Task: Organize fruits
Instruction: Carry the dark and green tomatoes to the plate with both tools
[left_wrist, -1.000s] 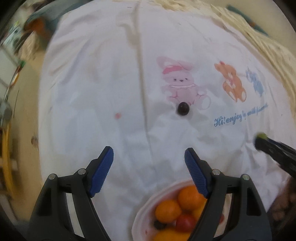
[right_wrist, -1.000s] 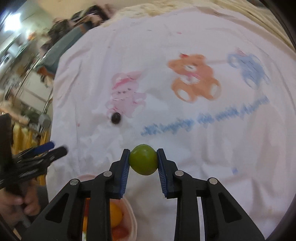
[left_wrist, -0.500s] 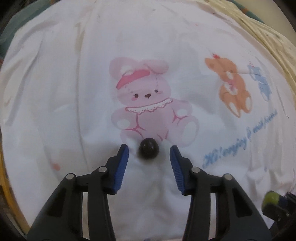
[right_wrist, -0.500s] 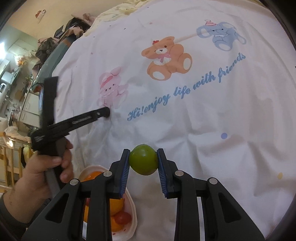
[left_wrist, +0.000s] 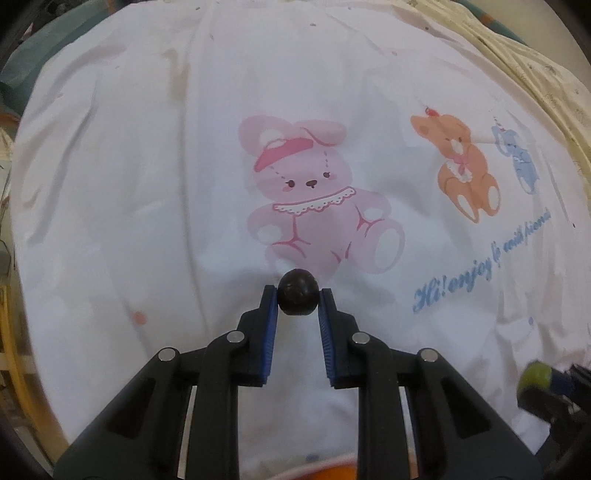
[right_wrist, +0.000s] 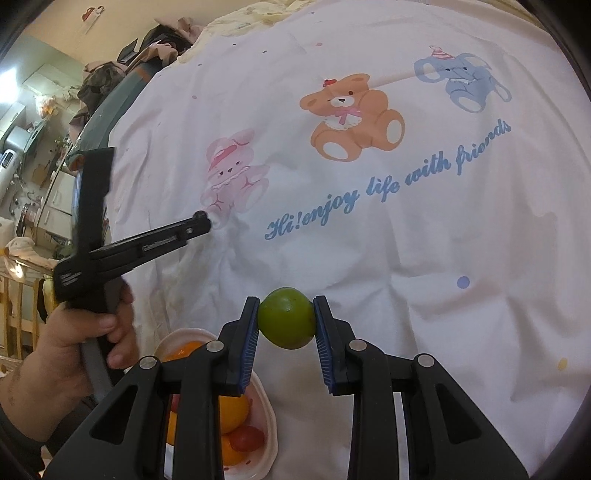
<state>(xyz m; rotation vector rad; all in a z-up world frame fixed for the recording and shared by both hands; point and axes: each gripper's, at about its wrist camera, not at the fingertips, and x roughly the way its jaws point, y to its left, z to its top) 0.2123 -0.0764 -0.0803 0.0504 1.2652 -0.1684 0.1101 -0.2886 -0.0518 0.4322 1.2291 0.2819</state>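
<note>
The right gripper's arms are hiding much of the bowl (right_wrist: 271, 424) and its fruit; in the left view the green fruit (left_wrist: 534, 377) is showing blurred near the right edge

A white cotton bedsheet (left_wrist: 155, 192) with soft creases fills both views. On it, a printed pink bunny in a red cap (left_wrist: 314, 206) sits near the centre of the left wrist view, with a printed orange teddy bear (left_wrist: 461, 166) at 2 o'clock from it and a small printed blue elephant (left_wrist: 519, 158) just beyond. Blue cursive lettering (right_wrist: 388, 184) runs under the animals. A cream patterned blanket (left_wrist: 524, 62) lies at 1 o'clock. In the right wrist view, a cluttered room with piled clothes (right_wrist: 110, 81) shows at 10 o'clock.
</note>
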